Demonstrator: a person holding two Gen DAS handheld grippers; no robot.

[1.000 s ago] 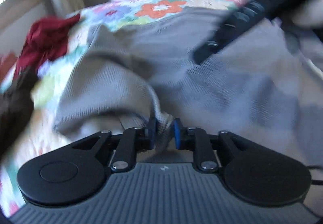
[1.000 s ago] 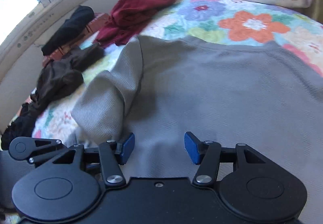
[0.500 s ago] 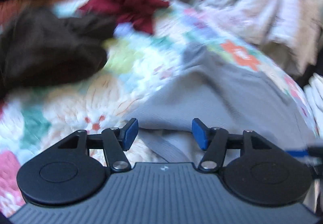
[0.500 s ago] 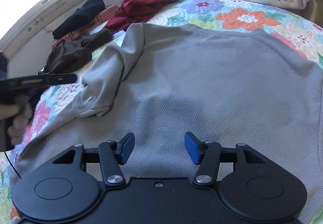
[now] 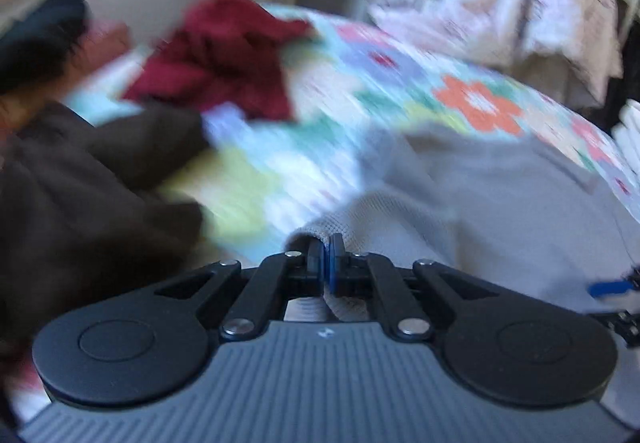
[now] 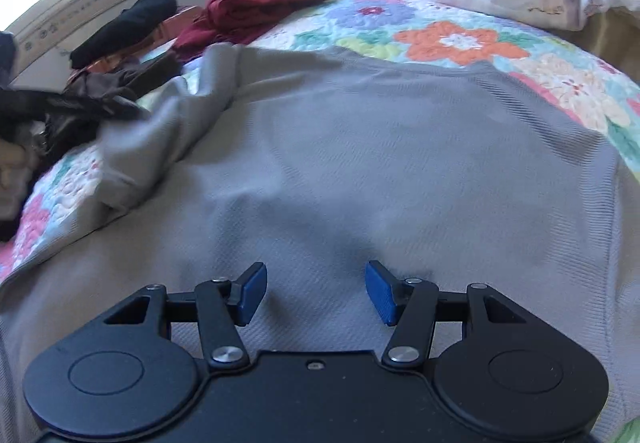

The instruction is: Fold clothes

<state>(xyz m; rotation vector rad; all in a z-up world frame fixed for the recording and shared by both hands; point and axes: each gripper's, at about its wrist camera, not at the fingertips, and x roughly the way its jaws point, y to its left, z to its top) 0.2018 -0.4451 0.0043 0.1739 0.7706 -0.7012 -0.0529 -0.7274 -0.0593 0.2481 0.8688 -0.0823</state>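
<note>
Closest in, the left tongs [image 5: 326, 263] are pinched tight on a bunched edge of the gray sweater [image 6: 360, 163], probably a sleeve end, though that view is blurry. The right tongs [image 6: 316, 289] hang spread apart just over the sweater's middle, gripping nothing.

Biggest risk I see: that's only a thin bite of fabric, so a quick pull could slip it out, or drag the whole body and wrinkle what's already flat, since nothing pins it down.

The sweater is a soft waffle-ish knit with ribbed edges, spread across the bed on the flowered quilt [image 6: 460, 39], which looks puffy and stitched. Past it sit a crumpled dark red garment [image 6: 256, 11], a brown one [image 5: 80, 183], and a black one [image 6: 128, 23] near the window.
</note>
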